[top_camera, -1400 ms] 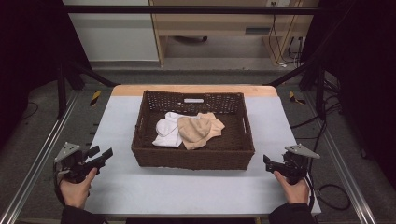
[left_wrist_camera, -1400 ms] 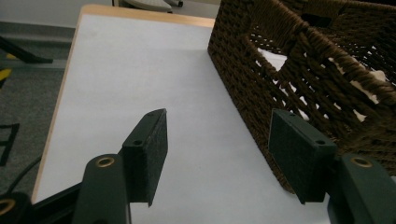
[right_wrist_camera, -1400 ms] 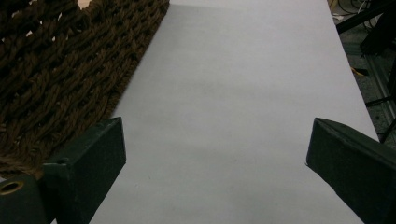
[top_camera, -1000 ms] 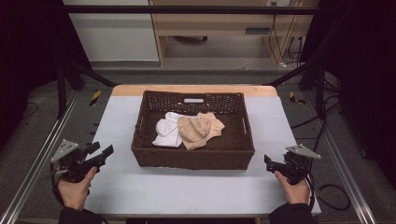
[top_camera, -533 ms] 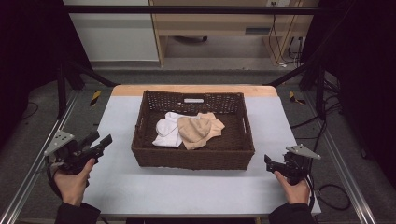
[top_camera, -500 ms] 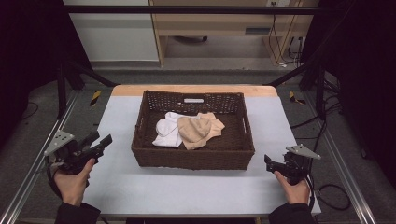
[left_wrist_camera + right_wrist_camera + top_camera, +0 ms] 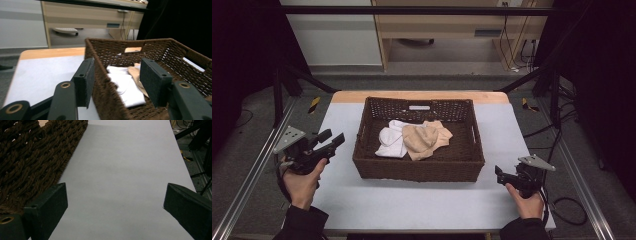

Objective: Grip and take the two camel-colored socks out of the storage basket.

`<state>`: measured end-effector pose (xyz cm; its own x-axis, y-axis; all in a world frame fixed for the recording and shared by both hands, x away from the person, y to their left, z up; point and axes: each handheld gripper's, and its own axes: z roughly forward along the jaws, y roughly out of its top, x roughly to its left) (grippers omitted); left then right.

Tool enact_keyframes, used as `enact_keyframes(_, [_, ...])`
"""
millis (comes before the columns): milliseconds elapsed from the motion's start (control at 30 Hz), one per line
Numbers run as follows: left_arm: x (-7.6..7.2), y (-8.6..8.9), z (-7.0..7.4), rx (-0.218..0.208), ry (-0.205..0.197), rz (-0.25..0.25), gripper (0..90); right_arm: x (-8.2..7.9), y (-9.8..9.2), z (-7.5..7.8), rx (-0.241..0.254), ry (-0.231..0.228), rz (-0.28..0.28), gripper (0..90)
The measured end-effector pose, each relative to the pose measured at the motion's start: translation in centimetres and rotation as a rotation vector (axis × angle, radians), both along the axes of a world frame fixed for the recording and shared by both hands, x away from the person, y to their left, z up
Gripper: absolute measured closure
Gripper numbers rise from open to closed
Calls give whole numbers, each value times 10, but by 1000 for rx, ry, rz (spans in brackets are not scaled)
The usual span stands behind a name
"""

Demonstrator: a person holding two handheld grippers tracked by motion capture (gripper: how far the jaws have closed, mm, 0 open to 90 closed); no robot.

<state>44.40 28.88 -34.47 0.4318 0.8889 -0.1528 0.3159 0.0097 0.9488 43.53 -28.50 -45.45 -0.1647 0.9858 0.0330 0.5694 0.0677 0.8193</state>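
High view: a dark woven basket (image 7: pixel 419 172) sits mid-table on the pale table (image 7: pixel 412 205). Inside it, a white cloth (image 7: pixel 391 142) lies at about 9 o'clock of the basket floor, touching a beige cloth (image 7: pixel 424 140) toward the centre. Left gripper (image 7: pixel 331 140) held off the basket's 9 o'clock side, raised, jaws apart and aimed at the basket. Left hand (image 7: pixel 302 177) wraps the grip. Right gripper (image 7: pixel 498 172) low at the basket's 4 o'clock corner, near the table's front edge; right hand (image 7: pixel 527 200) behind it. Its jaw state is too small to read here.

Left gripper view: left gripper (image 7: pixel 116 81) released, pads wide, straddling the line of the basket (image 7: pixel 107 100) near wall. White cloth (image 7: pixel 127 87) and beige cloth (image 7: pixel 136 75) seen between the pads, farther off.

Right gripper view: right gripper (image 7: pixel 115 202) released, jaws wide apart over bare table (image 7: pixel 120 170). Basket (image 7: pixel 32 157) wall at 10 o'clock, just beside the left jaw.
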Motion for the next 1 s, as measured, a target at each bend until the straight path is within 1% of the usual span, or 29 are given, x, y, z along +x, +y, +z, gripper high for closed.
enact_keyframes(200, [9,-24,8,9,-3,-43,424,0,0,0,-2,-1,1,55])
enact_keyframes(400, [18,-47,15,29,-1,-69,414,1,0,0,-2,-5,0,55])
enact_keyframes(667, [28,-73,22,43,-8,-81,410,1,0,0,-5,-3,-2,55])
enact_keyframes(833, [36,-89,25,65,-4,-90,409,2,0,0,-6,-7,-6,55])
enact_keyframes(867, [38,-92,26,65,-4,-90,409,2,0,0,-5,-7,-7,55])
enact_keyframes(967, [45,-100,29,43,4,-103,405,2,0,0,-7,-10,-9,55])
enact_keyframes(1000, [46,-103,29,47,2,-103,401,2,0,-1,-11,-9,-9,55])
